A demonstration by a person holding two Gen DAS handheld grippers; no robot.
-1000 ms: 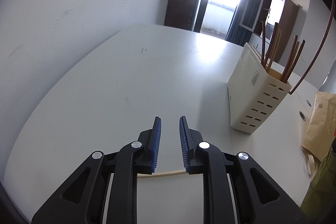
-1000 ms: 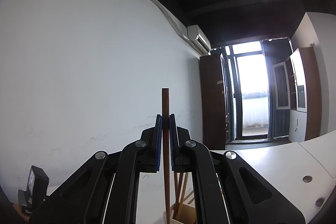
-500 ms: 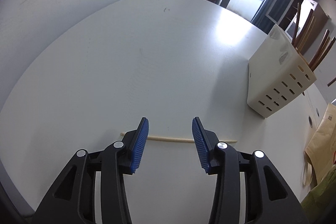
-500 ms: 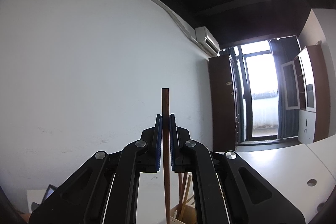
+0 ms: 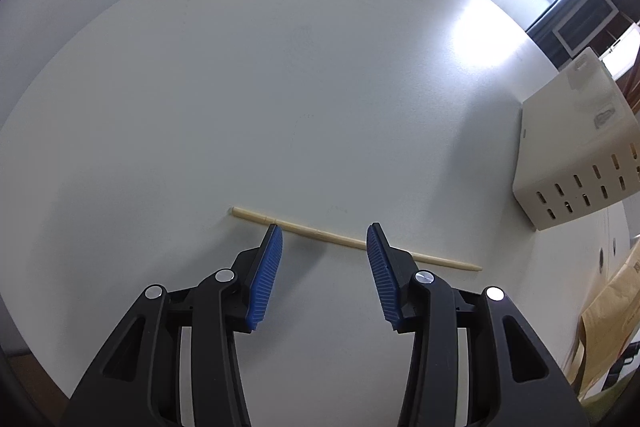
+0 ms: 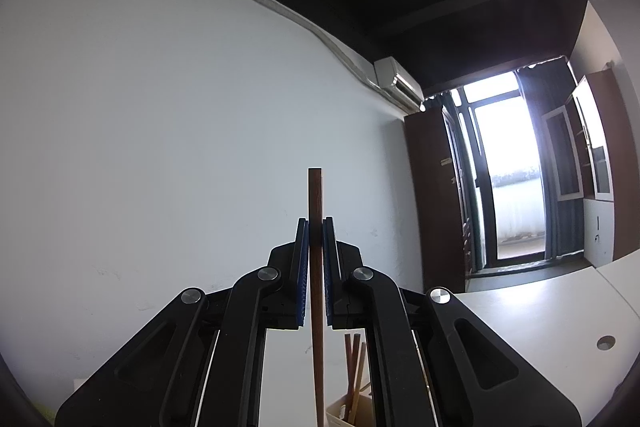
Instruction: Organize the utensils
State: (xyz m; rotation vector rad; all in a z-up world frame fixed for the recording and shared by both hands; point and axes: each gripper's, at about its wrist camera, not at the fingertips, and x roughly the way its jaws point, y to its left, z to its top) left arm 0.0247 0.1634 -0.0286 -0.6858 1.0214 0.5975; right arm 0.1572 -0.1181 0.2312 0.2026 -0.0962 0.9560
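A pale wooden chopstick (image 5: 328, 235) lies flat on the white table (image 5: 240, 87). My left gripper (image 5: 324, 230) is open and points steeply down, its blue pads standing either side of the chopstick's middle without pressing it. The cream slotted utensil holder (image 5: 576, 155) stands at the right. In the right wrist view my right gripper (image 6: 316, 223) is shut on a dark brown chopstick (image 6: 315, 195) held upright, its top end above the pads. Below it, several brown chopsticks (image 6: 354, 379) stick out of the holder's top (image 6: 340, 413).
A brown paper bag (image 5: 608, 327) lies at the table's right edge near a green cloth. Round cable holes (image 5: 601, 259) are in the table by the holder. A white wall runs behind the table; a bright balcony door (image 6: 512, 171) and cabinets stand at the far end.
My left gripper tipped downward, sank toward the table and widened its jaws around the pale chopstick. The right gripper drifted sideways, still holding the brown chopstick upright.
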